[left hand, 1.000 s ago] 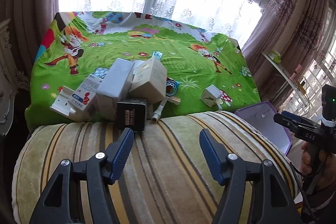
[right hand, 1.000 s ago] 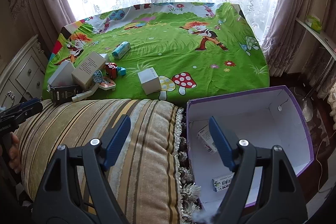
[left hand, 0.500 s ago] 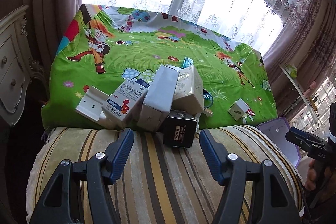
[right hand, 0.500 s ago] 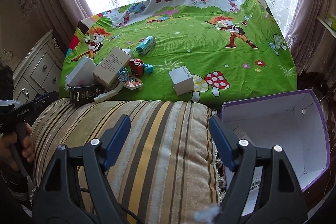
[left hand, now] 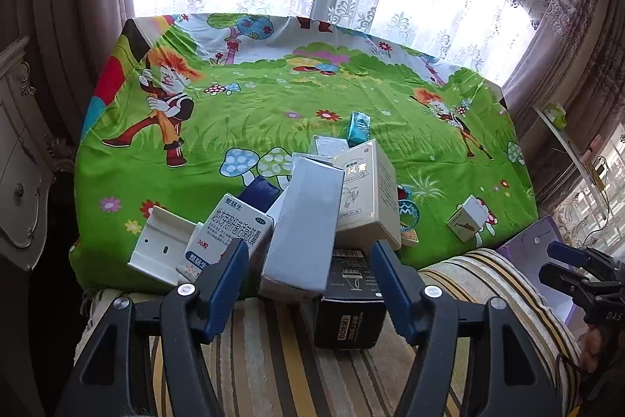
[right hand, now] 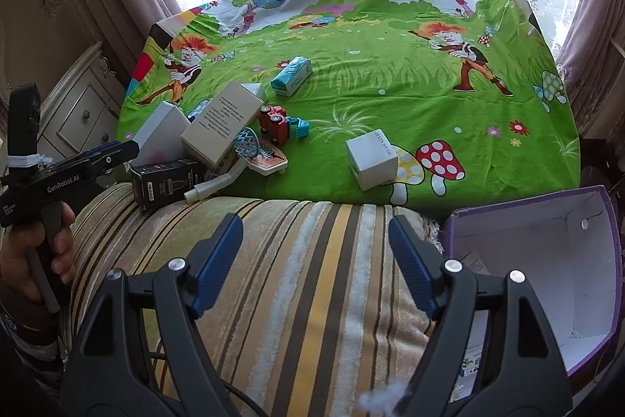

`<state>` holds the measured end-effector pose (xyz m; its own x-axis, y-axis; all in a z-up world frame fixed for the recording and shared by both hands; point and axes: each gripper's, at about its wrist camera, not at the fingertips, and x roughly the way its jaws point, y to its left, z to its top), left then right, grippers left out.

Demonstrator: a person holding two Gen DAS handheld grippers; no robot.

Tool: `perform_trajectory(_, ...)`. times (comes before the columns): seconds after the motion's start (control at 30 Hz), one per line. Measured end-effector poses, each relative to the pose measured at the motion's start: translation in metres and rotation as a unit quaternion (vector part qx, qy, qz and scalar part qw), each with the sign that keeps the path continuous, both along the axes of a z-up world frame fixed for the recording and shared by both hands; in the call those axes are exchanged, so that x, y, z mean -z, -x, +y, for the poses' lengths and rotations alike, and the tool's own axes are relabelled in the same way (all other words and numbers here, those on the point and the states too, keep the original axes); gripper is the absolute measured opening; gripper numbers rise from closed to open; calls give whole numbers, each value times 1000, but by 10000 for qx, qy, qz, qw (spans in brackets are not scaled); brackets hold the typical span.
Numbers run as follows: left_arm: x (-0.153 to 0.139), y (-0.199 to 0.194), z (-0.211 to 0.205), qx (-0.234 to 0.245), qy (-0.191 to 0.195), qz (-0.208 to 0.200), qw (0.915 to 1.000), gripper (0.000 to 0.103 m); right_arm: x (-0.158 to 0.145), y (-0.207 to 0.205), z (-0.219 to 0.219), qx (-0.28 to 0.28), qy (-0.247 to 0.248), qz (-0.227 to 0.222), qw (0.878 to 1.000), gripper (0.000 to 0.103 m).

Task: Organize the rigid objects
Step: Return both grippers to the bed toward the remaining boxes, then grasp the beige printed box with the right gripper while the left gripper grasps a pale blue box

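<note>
A pile of boxes lies at the near edge of the green cartoon sheet (left hand: 273,104): a grey box (left hand: 302,221), a black box (left hand: 347,315), a beige box (left hand: 369,190), a white medicine box (left hand: 228,233) and a white plastic bracket (left hand: 160,249). My left gripper (left hand: 310,280) is open just short of the grey and black boxes, touching neither. My right gripper (right hand: 314,260) hangs open over the striped cushion (right hand: 304,280), holding nothing. A white cube box (right hand: 371,157), a red toy truck (right hand: 275,122) and a teal box (right hand: 292,75) lie further out.
An open purple box (right hand: 547,260) with small cartons inside stands right of the cushion. A pale dresser (right hand: 78,112) is at the left. Curtains and a window close off the far side. The left gripper (right hand: 93,159) and the hand (right hand: 35,253) holding it show in the right wrist view.
Both grippers have swung left and forward. The pile of boxes now sits close in front of the left fingers, and the purple box has slid toward the right edge of the right wrist view.
</note>
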<state>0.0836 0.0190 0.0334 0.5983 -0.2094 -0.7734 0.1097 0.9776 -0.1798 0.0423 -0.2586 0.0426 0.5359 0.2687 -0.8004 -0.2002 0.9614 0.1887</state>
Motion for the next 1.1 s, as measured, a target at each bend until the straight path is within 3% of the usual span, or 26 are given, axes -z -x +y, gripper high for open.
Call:
perform_trajectory(0.27, 12, -16, -9, 173, -224, 202, 9994, 65, -6, -23, 24, -154, -6, 44, 9999, 80)
perform_trajectory(0.43, 16, -18, -10, 218, -216, 274, 9992, 41, -7, -42, 48, -305, -71, 62, 9995, 80)
perform_trajectory(0.73, 17, -12, -6, 169, -22, 93, 9998, 40, 11, -91, 74, -210, -829, 635, 9943, 80)
perform_trajectory(1.1, 10, -1, 0, 43, 206, -301, 9993, 39, 43, -137, 90, 207, -1643, 1377, 9765, 80)
